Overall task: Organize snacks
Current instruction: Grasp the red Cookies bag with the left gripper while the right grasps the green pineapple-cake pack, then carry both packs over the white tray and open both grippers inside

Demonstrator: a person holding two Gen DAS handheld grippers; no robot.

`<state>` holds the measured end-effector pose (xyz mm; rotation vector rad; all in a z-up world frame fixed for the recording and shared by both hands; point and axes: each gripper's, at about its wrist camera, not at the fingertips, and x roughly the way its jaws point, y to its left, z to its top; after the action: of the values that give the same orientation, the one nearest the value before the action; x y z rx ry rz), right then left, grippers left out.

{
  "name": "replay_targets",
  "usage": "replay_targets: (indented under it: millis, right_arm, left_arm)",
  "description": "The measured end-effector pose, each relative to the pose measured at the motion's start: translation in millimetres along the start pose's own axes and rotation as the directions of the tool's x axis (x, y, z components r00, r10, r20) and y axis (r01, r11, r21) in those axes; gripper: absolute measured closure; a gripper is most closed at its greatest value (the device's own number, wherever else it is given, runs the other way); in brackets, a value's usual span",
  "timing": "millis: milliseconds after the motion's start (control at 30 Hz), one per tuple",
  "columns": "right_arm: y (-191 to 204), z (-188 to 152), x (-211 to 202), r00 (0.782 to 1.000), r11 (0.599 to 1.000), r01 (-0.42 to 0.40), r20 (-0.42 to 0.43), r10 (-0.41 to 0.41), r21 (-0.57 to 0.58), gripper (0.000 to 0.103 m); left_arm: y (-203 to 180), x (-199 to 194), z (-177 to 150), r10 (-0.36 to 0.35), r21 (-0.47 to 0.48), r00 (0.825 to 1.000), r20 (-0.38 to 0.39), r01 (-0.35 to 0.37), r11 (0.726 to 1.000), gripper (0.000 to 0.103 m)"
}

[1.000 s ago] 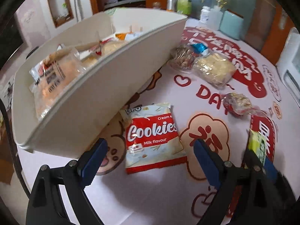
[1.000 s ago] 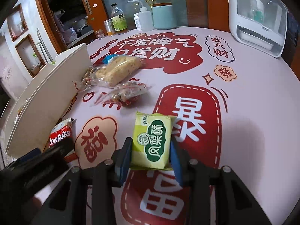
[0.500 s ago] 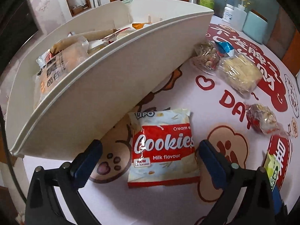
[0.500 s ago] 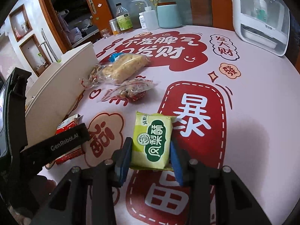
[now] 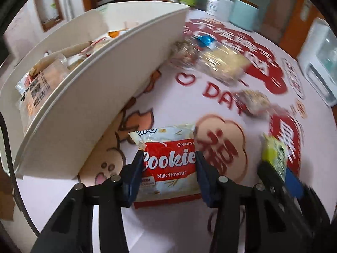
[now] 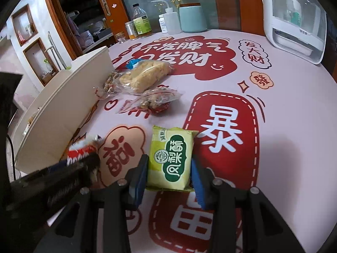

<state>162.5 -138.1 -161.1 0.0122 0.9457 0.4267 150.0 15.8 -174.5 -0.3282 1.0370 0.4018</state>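
Note:
My left gripper (image 5: 168, 164) has closed its blue pads on both sides of the red and white cookies packet (image 5: 168, 164), which lies on the table beside the cream storage box (image 5: 84, 97). The box holds several snack packs (image 5: 40, 82). My right gripper (image 6: 169, 172) is shut on the green and yellow pastry packet (image 6: 171, 160), which rests on the table; it also shows in the left wrist view (image 5: 273, 154). The left gripper (image 6: 63, 181) and cookies packet (image 6: 84, 149) show at the left of the right wrist view.
Clear bags of snacks lie further out: a yellow cake bag (image 6: 145, 76), a nut bag (image 6: 110, 82) and a mixed bag (image 6: 158, 101). Bottles (image 6: 142, 22), a teal canister (image 6: 192, 18) and a white appliance (image 6: 294, 16) stand at the table's far edge.
My left gripper moved forward over the cookies packet and closed from wide open onto its sides. The right gripper stayed shut on the pastry packet.

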Motion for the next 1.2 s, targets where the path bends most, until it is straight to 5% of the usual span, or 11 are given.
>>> replay_targets:
  millis: [233,567,933,1200]
  right_arm:
    - [22.0,-1.6,-30.1,0.999,0.999,0.038,0.021,-0.039,0.021,0.064]
    - [90.2,6.1,-75.2,0.994,0.997,0.06,0.096,-0.056,-0.038,0.064]
    - [192.5,63.7,-101.4,0.982,0.982,-0.033,0.175,0.067,-0.188,0.064]
    - [237.2,114.9,-90.1,0.972,0.963,-0.015,0.221,0.077,-0.27,0.064]
  left_arm:
    - [4.6,-56.2,-13.1,-0.089,0.153,0.994,0.071,0.077,0.985,0.058]
    - [62.3,-107.3,3.6,-0.219,0.207,0.972,0.083,0.198,0.958,0.057]
    - [156.0,-153.8,76.5,-0.125,0.147,0.957,0.261,0.089,0.985,0.057]
    - [178.4,-157.0,121.1,-0.033,0.162,0.942,0.334,-0.023,0.987,0.057]
